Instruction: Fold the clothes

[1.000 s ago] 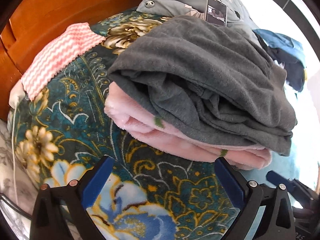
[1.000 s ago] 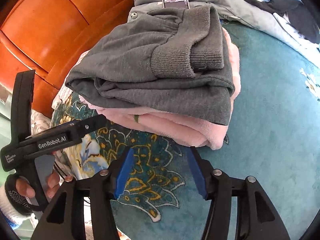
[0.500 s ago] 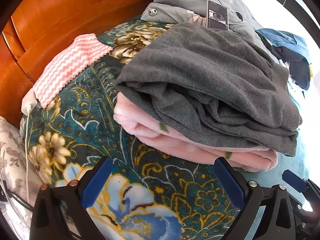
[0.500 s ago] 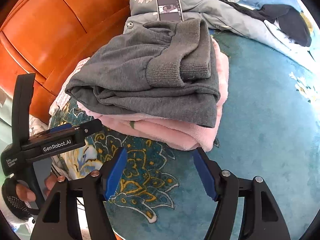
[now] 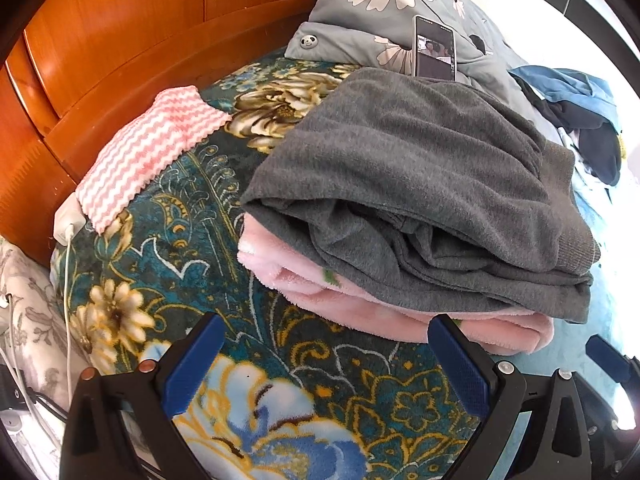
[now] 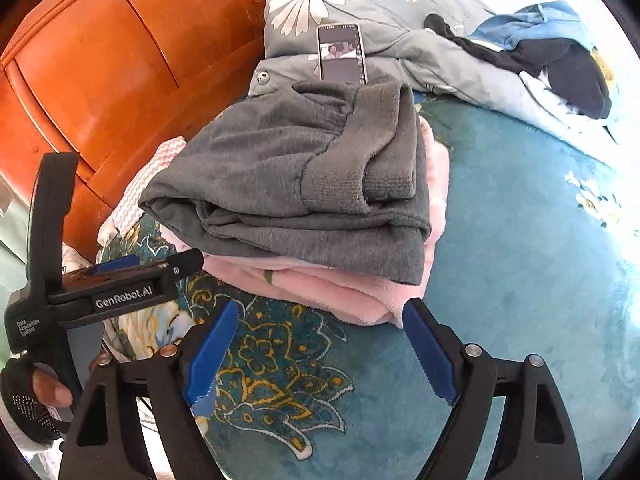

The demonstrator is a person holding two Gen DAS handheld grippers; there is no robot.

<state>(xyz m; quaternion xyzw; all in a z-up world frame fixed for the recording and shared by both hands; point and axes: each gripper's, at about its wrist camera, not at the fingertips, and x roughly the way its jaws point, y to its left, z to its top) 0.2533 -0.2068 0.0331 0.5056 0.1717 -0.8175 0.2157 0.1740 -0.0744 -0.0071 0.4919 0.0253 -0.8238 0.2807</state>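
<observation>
A folded grey sweater [image 5: 420, 184] lies on a folded pink fleece garment [image 5: 360, 300] on the floral bedspread [image 5: 168, 248], near the headboard [image 5: 120, 40]. The left gripper [image 5: 326, 354] and right gripper [image 6: 320, 344] hover near, jaws spread, holding nothing.

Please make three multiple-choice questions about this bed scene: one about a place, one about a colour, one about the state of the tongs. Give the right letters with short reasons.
1. Where is the grey garment?
A. on the pink garment
B. under the pillow
C. hanging on the headboard

2. What colour is the zigzag cloth?
A. green
B. pink and white
C. black

3. How are the left tongs and right tongs?
A. both open, holding nothing
B. both shut on cloth
C. one holds the phone

Answers: A, its pink edges show beneath the grey; B, the stripes alternate; A, only blanket lies between the blue pads.
</observation>
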